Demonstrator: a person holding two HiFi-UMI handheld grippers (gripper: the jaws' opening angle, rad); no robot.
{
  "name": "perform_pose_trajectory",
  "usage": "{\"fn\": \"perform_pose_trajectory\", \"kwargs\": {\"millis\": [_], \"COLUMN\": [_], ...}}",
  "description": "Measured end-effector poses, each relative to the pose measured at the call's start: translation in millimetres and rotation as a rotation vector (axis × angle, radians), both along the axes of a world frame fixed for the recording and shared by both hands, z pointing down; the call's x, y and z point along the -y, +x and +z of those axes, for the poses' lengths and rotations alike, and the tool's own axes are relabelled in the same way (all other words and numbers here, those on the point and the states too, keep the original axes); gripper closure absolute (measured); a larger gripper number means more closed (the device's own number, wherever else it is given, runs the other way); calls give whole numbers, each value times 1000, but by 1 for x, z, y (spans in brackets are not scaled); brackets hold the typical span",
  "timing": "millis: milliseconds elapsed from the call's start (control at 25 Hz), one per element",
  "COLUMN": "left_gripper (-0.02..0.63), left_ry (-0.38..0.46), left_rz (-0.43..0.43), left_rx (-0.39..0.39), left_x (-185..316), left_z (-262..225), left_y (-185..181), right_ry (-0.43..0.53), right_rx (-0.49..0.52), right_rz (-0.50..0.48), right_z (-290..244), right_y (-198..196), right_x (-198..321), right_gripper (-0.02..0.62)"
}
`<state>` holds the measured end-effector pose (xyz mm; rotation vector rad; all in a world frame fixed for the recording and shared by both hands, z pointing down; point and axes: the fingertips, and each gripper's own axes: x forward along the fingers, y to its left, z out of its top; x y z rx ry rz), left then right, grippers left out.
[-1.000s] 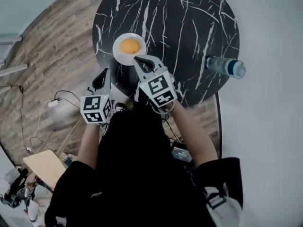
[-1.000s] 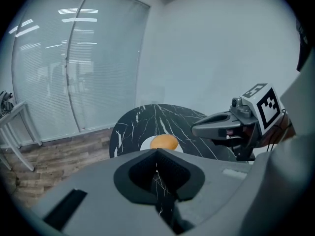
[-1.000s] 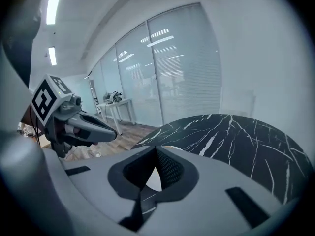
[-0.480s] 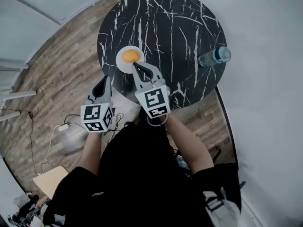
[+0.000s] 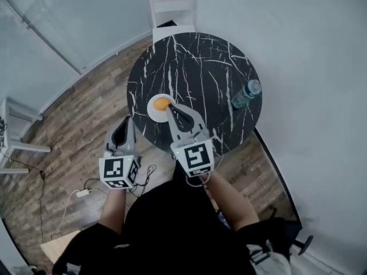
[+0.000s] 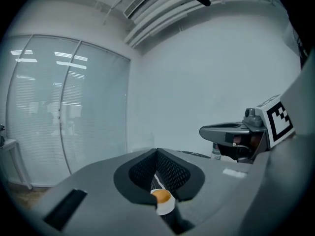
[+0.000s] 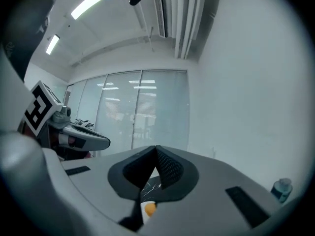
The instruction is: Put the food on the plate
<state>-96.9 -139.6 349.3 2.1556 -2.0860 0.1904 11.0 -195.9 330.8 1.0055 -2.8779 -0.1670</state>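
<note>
An orange piece of food [image 5: 162, 103] lies on a small white plate [image 5: 155, 112] at the near left of the round black marble table [image 5: 206, 67]. My right gripper [image 5: 172, 107] is shut and holds nothing; its tip shows over the plate's right edge. My left gripper [image 5: 123, 123] is also shut and bare, out over the wood floor left of the table. In the left gripper view the food [image 6: 161, 196] and plate [image 6: 166, 208] show below the closed jaws of that gripper [image 6: 157, 151]. The right gripper view has the food [image 7: 149, 208] under its own tip [image 7: 156, 147].
A clear water bottle [image 5: 245, 94] lies on the table's right side and also shows in the right gripper view [image 7: 282, 188]. A white chair [image 5: 172, 7] stands behind the table. Cables [image 5: 86, 191] trail over the wood floor at the left. A light wall runs along the right.
The head view has drawn back, so the table looks smaller and lower in the frame. Both grippers keep their stance: the right tip by the plate, the left off the table's edge.
</note>
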Motion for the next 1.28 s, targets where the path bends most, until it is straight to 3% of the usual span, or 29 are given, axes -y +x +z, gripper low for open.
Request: {"fn": "perform_pose_trajectory", "kwargs": {"millis": [160,280,800,1280], "left_gripper": [606,606,606,606], "left_ry": [49,73,121,123], "left_rz": [25,42,48,28], "left_rx": [-2,-3,-10,-4], "left_x": [-6,-8,-19,-14], "left_z": [-25,-38,-54,-55], "left_y": [6,8,3,-4], "right_ry": [104,129,127,111], "right_rx": [7,16,53,24], "right_rz": [29,44,77,80], "right_z": [-38,-53,-66,-58], "right_y": [8,10,12,11], "right_x": [-18,-27,-39,-29], "right_gripper": [598,598,598,598]}}
